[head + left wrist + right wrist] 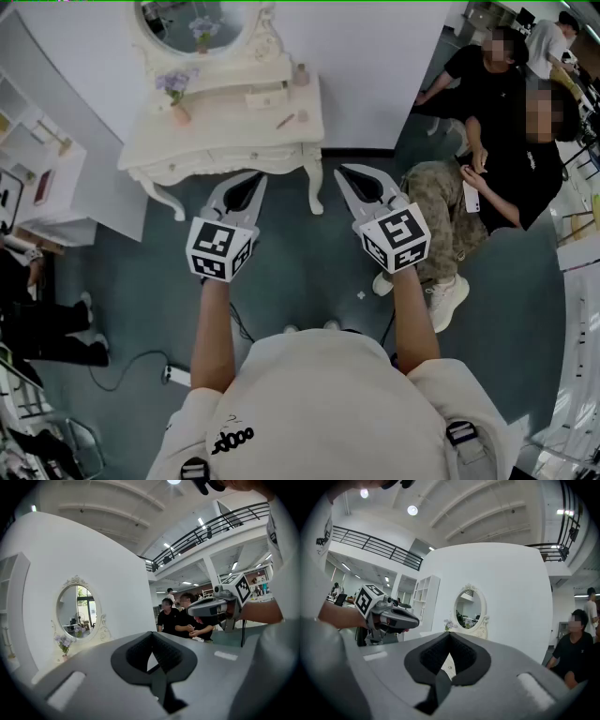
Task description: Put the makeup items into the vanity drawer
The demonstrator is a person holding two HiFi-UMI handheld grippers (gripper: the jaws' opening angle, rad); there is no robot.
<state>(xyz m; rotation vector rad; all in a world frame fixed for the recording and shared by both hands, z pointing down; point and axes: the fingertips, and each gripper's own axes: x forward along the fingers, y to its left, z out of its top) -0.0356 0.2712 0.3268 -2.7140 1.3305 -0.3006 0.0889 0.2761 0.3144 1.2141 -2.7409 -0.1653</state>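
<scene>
Stage: approach, by my judgement; nothing has been picked up.
Left tool (251, 180): jaws pressed together, empty, held in the air just short of the vanity's near edge.
Right tool (347, 173): jaws pressed together, empty, level with the left one and to its right.
Makeup items: on the surface (234, 131); a slim stick (285, 120) at the right, a small bottle (301, 74) farther back.
Drawer (225, 161): in the near front, apparently shut.
Method: step nearer, spread one tool, pull the drawer out first, then pinch the stick across its width.
Caution: keep off the flower vase (178, 111) at the far left.
</scene>
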